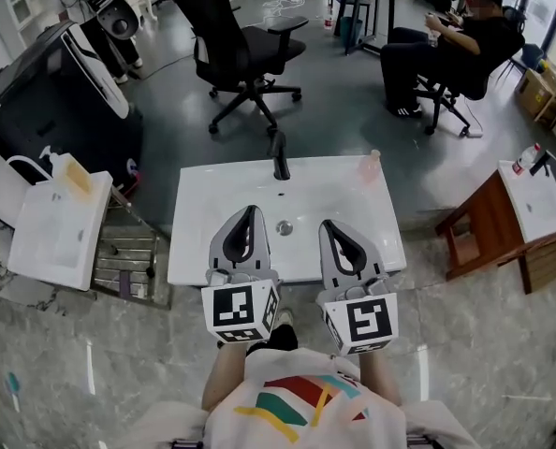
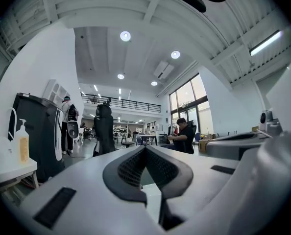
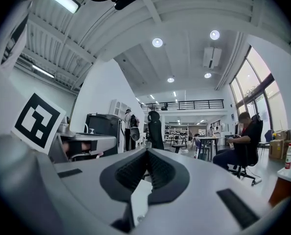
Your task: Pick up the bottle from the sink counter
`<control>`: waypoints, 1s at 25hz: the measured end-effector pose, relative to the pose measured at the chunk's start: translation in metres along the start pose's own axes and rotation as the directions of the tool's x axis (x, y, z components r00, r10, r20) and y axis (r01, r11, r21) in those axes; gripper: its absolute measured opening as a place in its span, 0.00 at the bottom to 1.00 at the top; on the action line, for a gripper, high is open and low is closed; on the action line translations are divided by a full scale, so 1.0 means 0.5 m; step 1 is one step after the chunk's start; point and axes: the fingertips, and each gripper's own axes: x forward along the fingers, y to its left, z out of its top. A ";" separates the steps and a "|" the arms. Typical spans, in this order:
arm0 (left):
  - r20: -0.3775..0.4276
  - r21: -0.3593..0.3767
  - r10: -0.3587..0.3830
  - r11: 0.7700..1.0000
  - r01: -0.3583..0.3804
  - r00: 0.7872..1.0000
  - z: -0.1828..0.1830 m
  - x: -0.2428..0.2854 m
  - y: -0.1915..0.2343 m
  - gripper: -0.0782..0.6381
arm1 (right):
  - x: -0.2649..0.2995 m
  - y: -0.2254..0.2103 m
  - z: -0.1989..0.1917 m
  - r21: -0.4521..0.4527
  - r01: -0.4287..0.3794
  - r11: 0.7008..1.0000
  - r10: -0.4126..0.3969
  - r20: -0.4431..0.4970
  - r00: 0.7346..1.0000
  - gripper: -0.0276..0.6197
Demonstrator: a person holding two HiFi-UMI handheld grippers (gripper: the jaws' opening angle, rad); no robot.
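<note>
Pink translucent plastic bottle (image 1: 370,166) stands upright at the far right corner of the white sink table (image 1: 199,223), right of the black faucet (image 1: 280,157). Your left tongs (image 1: 249,215) and right tongs (image 1: 327,224) hover side by side over its near half, each closed tip to tip on nothing, apart from the bottle.

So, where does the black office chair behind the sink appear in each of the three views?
Head view: the black office chair is in the upper part, left of centre, beyond the sink counter.
Left gripper view: its tall back stands left of centre.
Right gripper view: its back stands near the centre.
Shared landmark: the seated person in black, to the right of the chair in every view.
</note>
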 end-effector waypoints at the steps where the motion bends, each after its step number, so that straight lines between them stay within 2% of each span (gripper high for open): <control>1: 0.002 0.001 -0.007 1.000 0.007 1.000 0.006 0.021 0.012 0.13 | 0.026 -0.002 0.006 0.005 0.001 1.000 -0.001 0.002 1.000 0.06; 10: 0.021 0.007 -0.034 0.999 0.034 0.999 0.030 0.153 0.097 0.13 | 0.190 -0.023 0.040 -0.013 0.030 0.999 -0.029 0.044 0.999 0.06; 18: -0.014 -0.014 -0.016 1.000 0.016 1.000 0.005 0.189 0.106 0.13 | 0.225 -0.046 0.028 -0.002 0.041 0.999 -0.041 0.030 0.999 0.06; 25: -0.013 -0.007 0.045 0.999 -0.045 0.999 0.004 0.198 0.097 0.13 | 0.241 -0.066 0.026 -0.006 -0.004 1.000 0.004 0.031 1.000 0.06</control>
